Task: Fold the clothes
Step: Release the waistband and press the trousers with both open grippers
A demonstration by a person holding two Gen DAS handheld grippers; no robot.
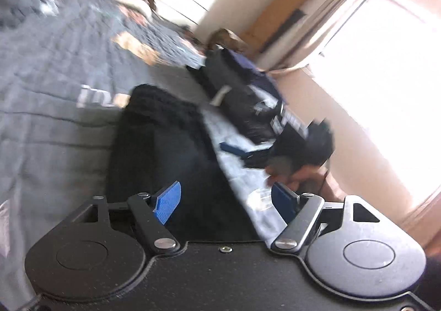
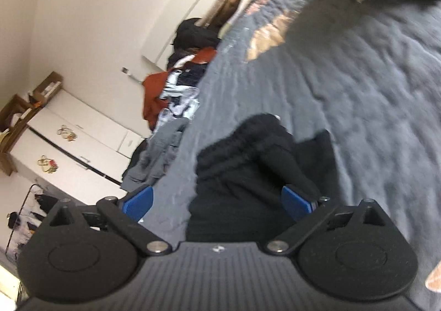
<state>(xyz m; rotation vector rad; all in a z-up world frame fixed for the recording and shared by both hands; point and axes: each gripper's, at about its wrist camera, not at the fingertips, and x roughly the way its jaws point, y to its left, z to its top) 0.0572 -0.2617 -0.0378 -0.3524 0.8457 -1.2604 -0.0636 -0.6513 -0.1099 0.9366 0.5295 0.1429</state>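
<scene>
Now both jaws stand spread wide, gripping nothing, over dark fabric.

Between the fingers of the left gripper (image 1: 226,205) and the right gripper (image 2: 217,202) lies the black garment (image 2: 248,170), bunched on the grey bedspread (image 2: 372,90). Beyond it sits a clothes pile (image 2: 176,90). Closing on the bunched part could, I judge, pinch several layers and spoil the fold.

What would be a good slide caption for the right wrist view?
Open right tool poised over a black garment on the grey bedspread.
</scene>
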